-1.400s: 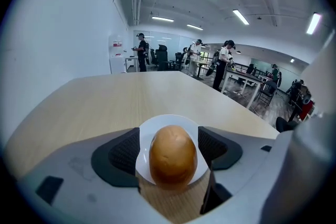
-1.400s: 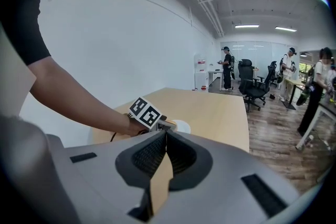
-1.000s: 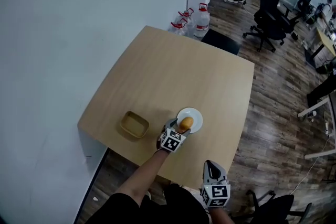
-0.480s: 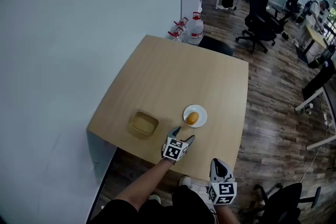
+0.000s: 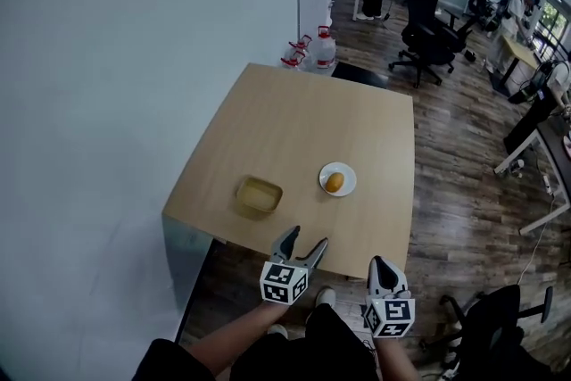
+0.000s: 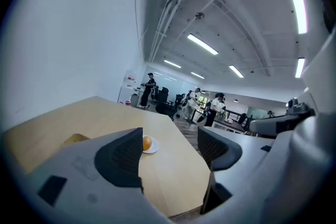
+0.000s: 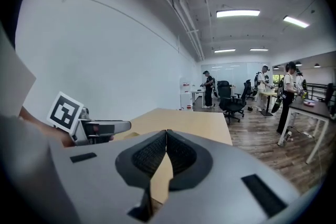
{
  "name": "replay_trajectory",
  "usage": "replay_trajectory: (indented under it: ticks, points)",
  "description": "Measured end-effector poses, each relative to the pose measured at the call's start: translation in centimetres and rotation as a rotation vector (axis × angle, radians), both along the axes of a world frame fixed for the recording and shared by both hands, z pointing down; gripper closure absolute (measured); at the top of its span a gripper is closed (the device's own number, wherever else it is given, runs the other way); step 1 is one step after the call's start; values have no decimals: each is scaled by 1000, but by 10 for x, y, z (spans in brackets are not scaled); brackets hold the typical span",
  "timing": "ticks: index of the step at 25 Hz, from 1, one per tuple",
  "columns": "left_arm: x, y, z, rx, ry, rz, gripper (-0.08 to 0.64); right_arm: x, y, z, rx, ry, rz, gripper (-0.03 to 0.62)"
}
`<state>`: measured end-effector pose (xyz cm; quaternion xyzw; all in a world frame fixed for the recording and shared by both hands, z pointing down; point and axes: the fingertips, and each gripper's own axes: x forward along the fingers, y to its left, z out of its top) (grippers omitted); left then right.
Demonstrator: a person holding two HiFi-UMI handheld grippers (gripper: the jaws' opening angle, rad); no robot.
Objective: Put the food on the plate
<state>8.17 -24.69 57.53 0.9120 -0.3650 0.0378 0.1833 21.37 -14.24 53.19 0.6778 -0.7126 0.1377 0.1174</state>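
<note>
Now | L gripper fingers open, empty; food on plate, well ahead | R gripper fingers closed

Orange-yellow food on a white plate, mustard tray ahead of the grey left gripper, pale wood table.

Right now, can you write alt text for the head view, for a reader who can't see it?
An orange-yellow piece of food sits on a white plate on a light wooden table, with a shallow yellow tray to its left. By the near edge, the left hand-held gripper is open and empty; the right hand-held gripper is shut.
</note>
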Motion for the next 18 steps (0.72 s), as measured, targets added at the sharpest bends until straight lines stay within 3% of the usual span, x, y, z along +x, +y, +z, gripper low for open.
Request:
replay_trajectory:
  ticks: [5,12,14,16,18]
  points:
    - [-41,53,-37,33,17,-43,241,-20,28,-12,32,-8,26,532]
    - [-97,117,-79,119,26,1,247,-46,61,-45,114,14,64,532]
    - [-114,122,-81,126,15,-29,312,-49,66,-47,116,26,72,532]
    - [-128,124,-83,127,27,-53,444,-56,68,-47,120,5,64,532]
    - [-138,126,-87,137,42,-81,522,-67,71,-48,145,-44,44,532]
